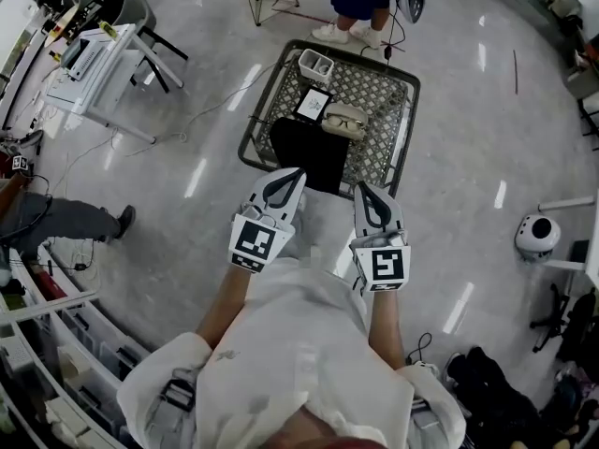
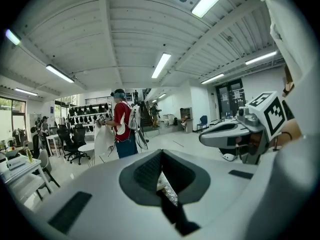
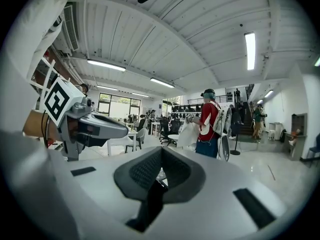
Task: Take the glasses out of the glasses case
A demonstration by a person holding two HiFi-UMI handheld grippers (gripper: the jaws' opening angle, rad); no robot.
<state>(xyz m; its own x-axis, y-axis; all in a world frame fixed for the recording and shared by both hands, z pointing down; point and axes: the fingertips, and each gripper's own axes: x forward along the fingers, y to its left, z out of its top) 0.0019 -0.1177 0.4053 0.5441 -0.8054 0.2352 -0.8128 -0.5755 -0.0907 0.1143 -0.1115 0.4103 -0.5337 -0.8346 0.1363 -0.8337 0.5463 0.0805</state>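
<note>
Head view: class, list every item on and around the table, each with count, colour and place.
table: one, dark mesh top, ahead of the person.
glasses case: one, beige, mid-table.
framed card: one, black-edged white, left of the case.
small bin: one, white, table's far side.
cloth: one, black, table's near side.
shoes: two, white, on a bystander beyond the table.
left tool: one, white and black, jaws together, empty.
right tool: one, white and black, jaws together, empty.

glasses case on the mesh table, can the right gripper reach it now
Probably yes: the glasses case lies uncovered on the mesh table ahead of the right gripper, nothing between them; its jaws are shut.
</note>
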